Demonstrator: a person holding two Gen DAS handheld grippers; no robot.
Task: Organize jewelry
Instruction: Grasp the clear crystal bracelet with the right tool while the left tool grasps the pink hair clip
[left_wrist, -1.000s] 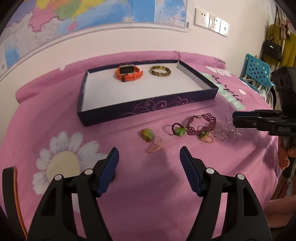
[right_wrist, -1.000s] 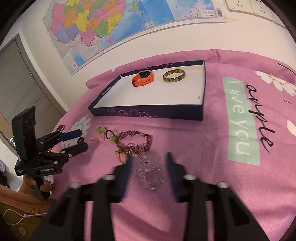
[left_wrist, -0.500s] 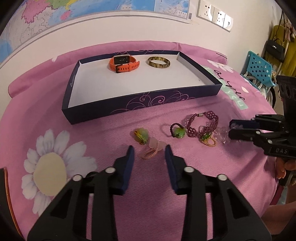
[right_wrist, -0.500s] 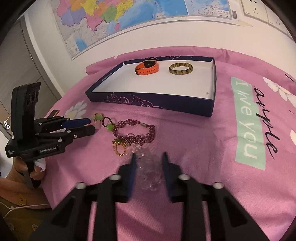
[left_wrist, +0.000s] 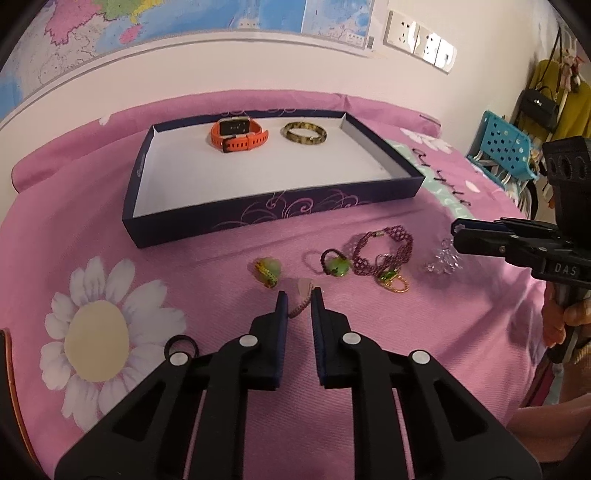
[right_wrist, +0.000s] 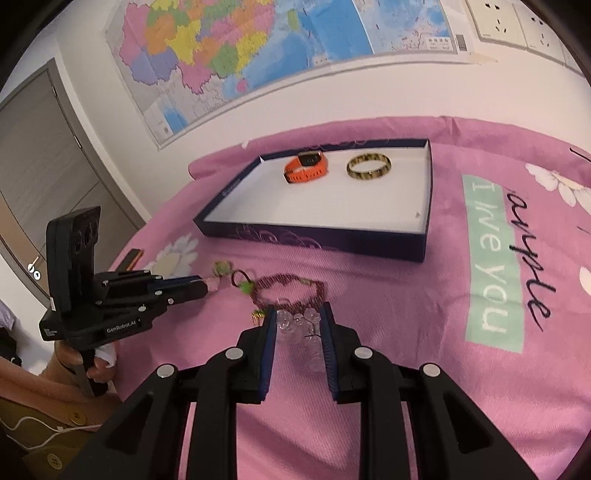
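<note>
On the left, my left gripper (left_wrist: 298, 295) has just been closing and now pinches the pink cord bracelet (left_wrist: 301, 304), a thin braided loop with a pale stone, lying on the pink bedspread (left_wrist: 207, 280) in front of the box tray (left_wrist: 273, 214). It looks light and limp, so I expect it to dangle and swing; the cord seems the safer hold, since the smooth stone may slip out. Moving right, the green bead charms (left_wrist: 269, 271) and the purple beaded bracelet (left_wrist: 384, 247) lie loose beside it (close enough to snag). Further right, my right gripper (right_wrist: 297, 319) has its jaws narrowed around the clear crystal bracelet (right_wrist: 295, 325), pads against the beads. Those beads look hard, glossy and slippery, strung loosely, so I judge a grip across several beads best.
</note>
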